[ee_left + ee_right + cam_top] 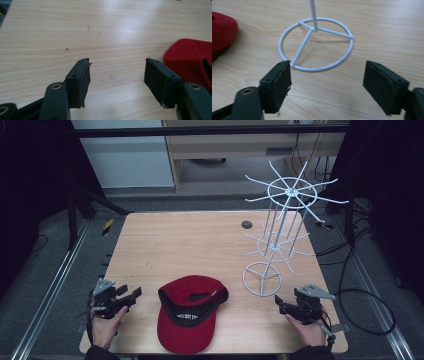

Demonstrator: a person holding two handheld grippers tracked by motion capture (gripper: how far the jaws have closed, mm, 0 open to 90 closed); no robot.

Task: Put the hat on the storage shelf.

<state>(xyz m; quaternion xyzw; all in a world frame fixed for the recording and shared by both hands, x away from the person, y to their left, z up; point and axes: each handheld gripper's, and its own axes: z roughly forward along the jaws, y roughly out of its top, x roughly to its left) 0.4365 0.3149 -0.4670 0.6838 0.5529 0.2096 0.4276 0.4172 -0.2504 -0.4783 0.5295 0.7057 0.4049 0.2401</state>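
A red cap (190, 316) with a black inner band lies upside down near the front edge of the wooden table (200, 245). A white wire rack (280, 220) with spoked rings stands at the right on a round base (262, 279). My left gripper (134, 296) rests left of the cap, open with nothing between its jaws; the left gripper view has the cap (190, 60) just beyond my left gripper (117, 75). My right gripper (278, 304) sits right of the cap, open and empty, and in its own view my right gripper (327, 80) points at the rack's base ring (317, 42).
A small dark round spot (246, 224) marks the table's far side. Cables (370, 295) trail on the floor to the right of the table. A cabinet (240, 150) stands beyond the far edge. Metal rails (55, 285) run along the floor at both sides.
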